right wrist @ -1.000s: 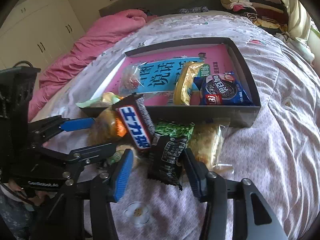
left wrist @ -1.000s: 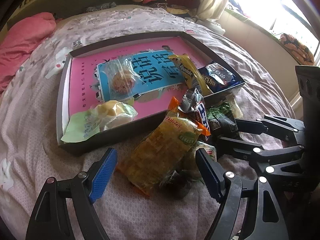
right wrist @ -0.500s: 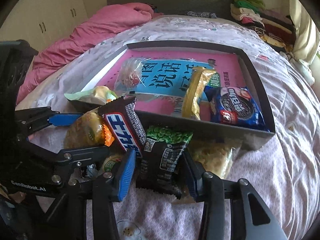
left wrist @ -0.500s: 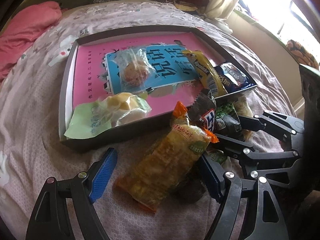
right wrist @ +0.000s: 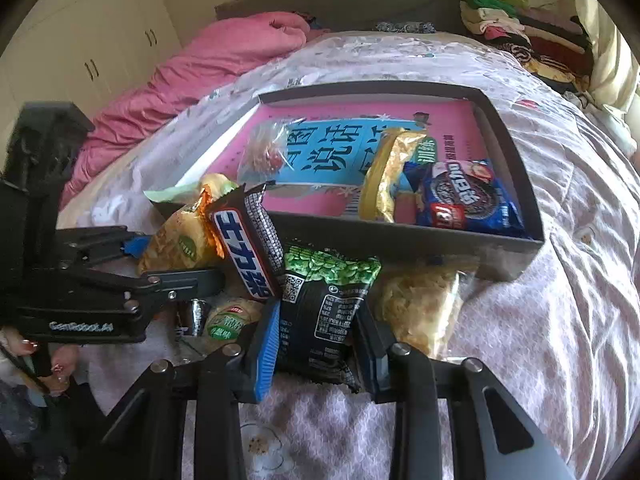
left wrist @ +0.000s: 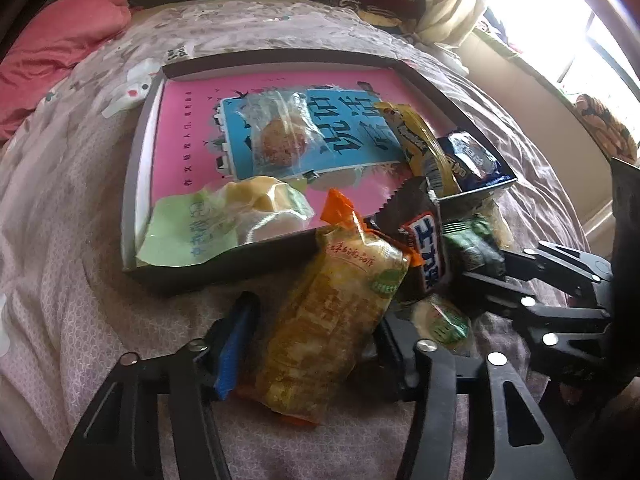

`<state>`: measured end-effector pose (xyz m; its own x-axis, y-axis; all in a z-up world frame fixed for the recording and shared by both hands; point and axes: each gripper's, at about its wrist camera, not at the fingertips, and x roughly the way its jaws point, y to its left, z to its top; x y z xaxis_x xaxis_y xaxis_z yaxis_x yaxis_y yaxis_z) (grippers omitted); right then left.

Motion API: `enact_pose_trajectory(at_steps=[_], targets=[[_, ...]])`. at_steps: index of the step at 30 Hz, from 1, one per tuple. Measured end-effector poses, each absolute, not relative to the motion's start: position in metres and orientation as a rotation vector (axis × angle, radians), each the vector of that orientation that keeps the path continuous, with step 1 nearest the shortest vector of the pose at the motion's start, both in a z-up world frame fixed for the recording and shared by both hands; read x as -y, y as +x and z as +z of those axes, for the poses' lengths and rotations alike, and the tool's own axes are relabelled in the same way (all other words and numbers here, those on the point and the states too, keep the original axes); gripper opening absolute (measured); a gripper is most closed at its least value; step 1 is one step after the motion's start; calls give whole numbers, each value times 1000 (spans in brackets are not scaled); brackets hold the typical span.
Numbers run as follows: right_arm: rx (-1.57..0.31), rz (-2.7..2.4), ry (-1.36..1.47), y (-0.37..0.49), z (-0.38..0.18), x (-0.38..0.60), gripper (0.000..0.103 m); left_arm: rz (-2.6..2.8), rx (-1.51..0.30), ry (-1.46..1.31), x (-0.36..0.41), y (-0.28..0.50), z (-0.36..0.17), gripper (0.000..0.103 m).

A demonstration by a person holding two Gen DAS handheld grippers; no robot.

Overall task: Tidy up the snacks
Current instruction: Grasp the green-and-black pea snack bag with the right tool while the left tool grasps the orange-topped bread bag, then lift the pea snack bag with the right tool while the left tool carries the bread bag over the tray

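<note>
The left hand-held gripper (left wrist: 308, 350) straddles the yellow pack (left wrist: 332, 320), its jaws closing at a middling width; the blue pad sits just beside the pack's left edge and the right finger is against or very near its right edge, though the pack hides that contact, so a firm grip cannot be confirmed. The pack's long axis runs straight away from this gripper, along the fingers, toward the tray (left wrist: 138, 184), so the jaws close across its short width. The right hand-held gripper (right wrist: 316, 344) likewise has its jaws closing, narrow, on the pea pack (right wrist: 320, 308), whose sides both pads appear to touch; that pack also lies lengthwise away from the gripper, pointing at the tray's near wall. Each hand is the nearer one to its own pack: yellow on the left, peas on the right. Between them the chocolate bar (right wrist: 248, 248) leans tilted over both packs, with a small round snack (right wrist: 228, 320) beneath and a clear bag (right wrist: 420, 308) to the right, against the tray wall. All of this pile lies on the bed (right wrist: 560, 320), just outside the tray. Inside the tray, on the pink book, are a clear-wrapped cookie (left wrist: 276, 140), a green pack (left wrist: 224, 216), a gold pack (right wrist: 386, 172) and a blue biscuit pack (right wrist: 464, 196). Lifting either pack will probably shift the bar resting on them.
</note>
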<state>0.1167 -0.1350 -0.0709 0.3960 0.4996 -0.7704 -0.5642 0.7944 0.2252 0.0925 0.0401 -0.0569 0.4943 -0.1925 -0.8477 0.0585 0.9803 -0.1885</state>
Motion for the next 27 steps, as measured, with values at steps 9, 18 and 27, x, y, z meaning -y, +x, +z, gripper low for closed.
enact_pose_trajectory(at_steps=[9,18,27], targets=[[-878,654,36,118,-51,163,35,-164,-1020,-194,-48,89,-51,46],[-845,602,90,129,-41,183,35,-173,-1003,-190,-46,85,-45,43],[-842,622,75,126,-40,178,35,-151,-959,-210,-52,79,-29,43]])
